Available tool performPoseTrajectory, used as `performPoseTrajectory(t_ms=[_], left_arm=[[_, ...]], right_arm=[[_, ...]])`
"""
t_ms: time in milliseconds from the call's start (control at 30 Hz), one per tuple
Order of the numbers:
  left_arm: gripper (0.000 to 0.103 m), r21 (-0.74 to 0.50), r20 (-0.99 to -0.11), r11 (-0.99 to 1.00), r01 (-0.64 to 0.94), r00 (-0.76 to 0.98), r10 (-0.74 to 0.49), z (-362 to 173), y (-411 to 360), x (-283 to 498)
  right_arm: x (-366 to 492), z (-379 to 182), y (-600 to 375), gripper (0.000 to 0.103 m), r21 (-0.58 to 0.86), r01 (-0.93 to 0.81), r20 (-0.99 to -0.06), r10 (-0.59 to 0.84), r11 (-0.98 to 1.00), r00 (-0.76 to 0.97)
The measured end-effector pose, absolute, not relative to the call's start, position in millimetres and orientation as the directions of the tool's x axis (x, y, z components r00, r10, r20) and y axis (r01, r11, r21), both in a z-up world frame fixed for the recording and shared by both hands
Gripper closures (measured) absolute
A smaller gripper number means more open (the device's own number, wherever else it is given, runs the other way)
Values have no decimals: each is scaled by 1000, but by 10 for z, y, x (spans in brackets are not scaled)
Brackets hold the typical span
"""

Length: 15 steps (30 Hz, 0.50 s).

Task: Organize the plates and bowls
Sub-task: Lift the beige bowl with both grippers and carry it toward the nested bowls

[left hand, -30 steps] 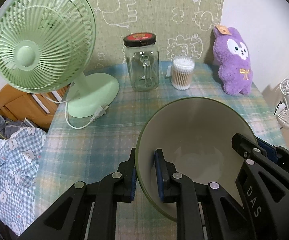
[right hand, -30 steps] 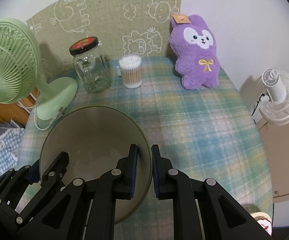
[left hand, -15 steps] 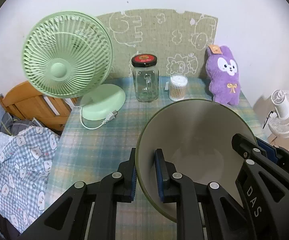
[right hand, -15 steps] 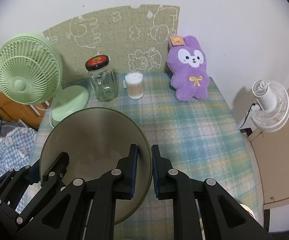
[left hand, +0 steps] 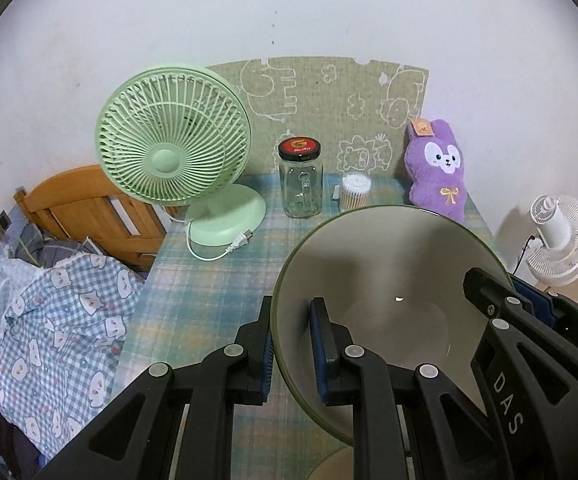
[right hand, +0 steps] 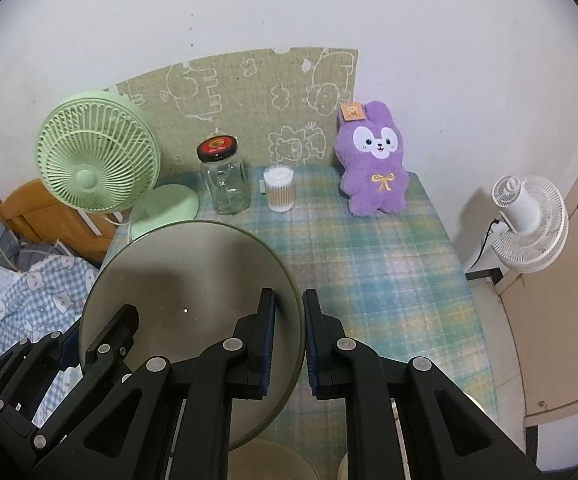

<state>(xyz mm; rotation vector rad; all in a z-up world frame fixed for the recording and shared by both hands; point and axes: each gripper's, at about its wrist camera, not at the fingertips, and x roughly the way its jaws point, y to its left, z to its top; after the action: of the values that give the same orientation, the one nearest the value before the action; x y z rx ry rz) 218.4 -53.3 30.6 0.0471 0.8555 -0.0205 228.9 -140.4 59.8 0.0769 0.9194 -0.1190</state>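
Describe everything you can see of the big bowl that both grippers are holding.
The bowl is wide and deep, glossy cream-grey inside with a dark olive rim, ceramic by the look, and empty. It hangs tilted above the plaid tablecloth. The left gripper pinches one side of its rim and the right gripper the opposite side, one finger inside and one outside each. Nothing else touches it.

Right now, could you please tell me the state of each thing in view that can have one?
Left gripper: shut on the bowl's rim.
Right gripper: shut on the opposite rim.
Green-rimmed bowl: empty, held clear of the table, tilted.
Glass jar: lid on, empty, upright.
Green desk fan: upright, its plug lying loose on the tablecloth.
Cotton swab tub: full, upright.
Purple plush rabbit: upright against the wall.
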Motion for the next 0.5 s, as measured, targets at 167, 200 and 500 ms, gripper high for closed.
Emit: performPoseTrajectory(t_ms=[167, 200, 500], left_arm=[[89, 36, -743, 999, 40, 669, 0, 382, -541, 1996], [89, 33, -741, 999, 39, 671, -2, 394, -541, 1942], [89, 30, -749, 999, 35, 663, 0, 379, -528, 1613]], right_arm=[[2088, 691, -1435, 86, 24, 142, -788, -68, 990, 612], [2048, 703, -1441, 86, 25, 143, -787, -69, 989, 613], [1686, 716, -1420, 86, 21, 135, -791, -66, 991, 609]])
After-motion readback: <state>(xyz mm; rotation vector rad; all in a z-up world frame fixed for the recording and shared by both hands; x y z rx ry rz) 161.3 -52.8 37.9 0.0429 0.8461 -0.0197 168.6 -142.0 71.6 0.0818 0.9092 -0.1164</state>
